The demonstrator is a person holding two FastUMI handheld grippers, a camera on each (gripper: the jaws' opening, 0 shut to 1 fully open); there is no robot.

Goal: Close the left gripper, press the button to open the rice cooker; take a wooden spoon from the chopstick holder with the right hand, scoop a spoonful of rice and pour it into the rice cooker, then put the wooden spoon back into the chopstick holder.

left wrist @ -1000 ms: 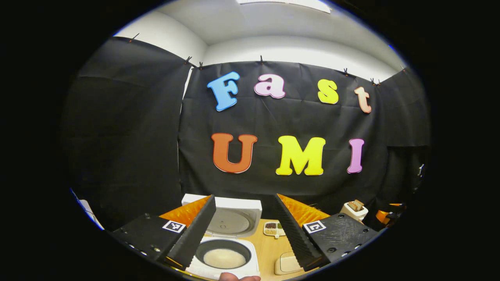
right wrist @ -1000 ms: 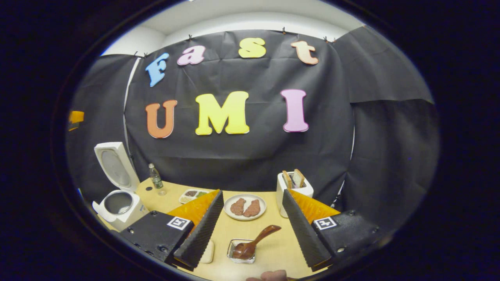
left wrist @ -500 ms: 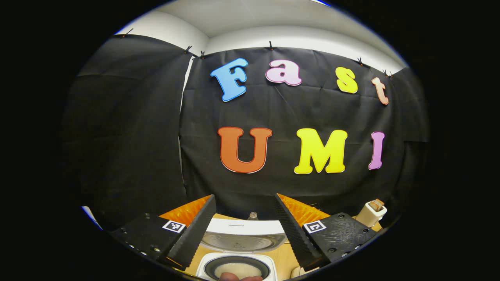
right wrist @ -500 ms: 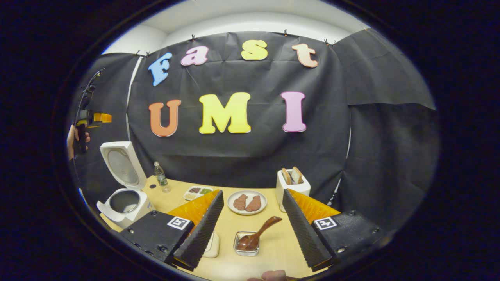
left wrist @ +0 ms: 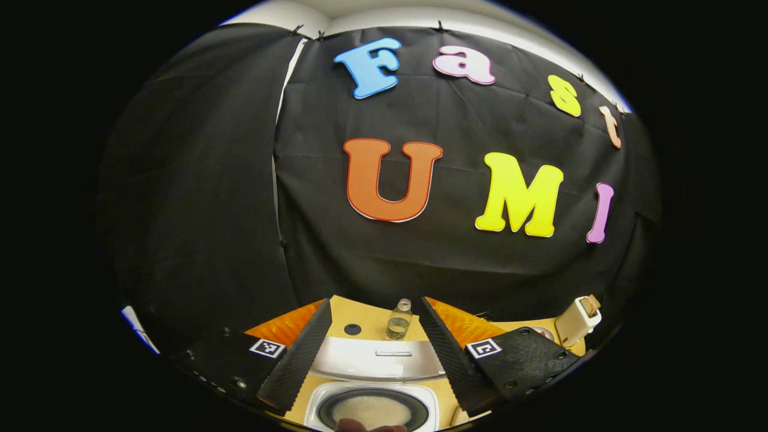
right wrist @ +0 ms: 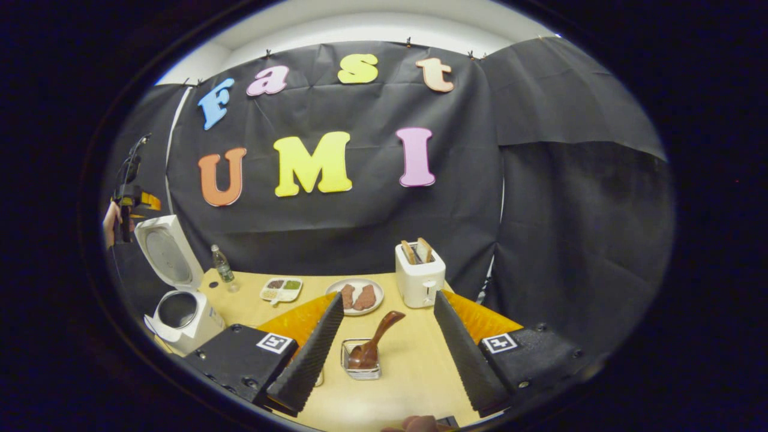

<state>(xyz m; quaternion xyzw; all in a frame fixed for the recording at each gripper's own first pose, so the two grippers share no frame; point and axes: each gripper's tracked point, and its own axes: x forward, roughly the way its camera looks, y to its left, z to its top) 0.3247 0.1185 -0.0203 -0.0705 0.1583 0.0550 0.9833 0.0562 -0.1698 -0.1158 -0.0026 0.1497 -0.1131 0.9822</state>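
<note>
A: Starting with the left gripper view: what's the surface and room?

B: A light wooden table against black cloth walls, a strip of white wall above. The left gripper hangs over the cooker, fingers spread wide, nothing between them. The lid is up, and pale rice lies in the pot.

A: What's behind it?

B: A bottle just past the lid, a dark round spot beside it on the wood, and a toaster far right.

A: Anything cut off?

B: The cooker's near edge runs out of view, and something pale and blurred sits at the bottom edge; I can't tell what.

A: Now the right gripper view.

B: Same table and cloth. The right gripper is open wide and empty. Between its fingers stands a small clear holder with the spoon in it, handle leaning up to the right.

A: Farther back?

B: A plate with two brown pieces, a divided dish, the toaster with bread, the bottle, and the open cooker at the left.

A: Hard to make out?

B: At the far left edge a hand grips the other gripper; its fingers are too small to read. A bit of hand shows at the bottom edge.
</note>
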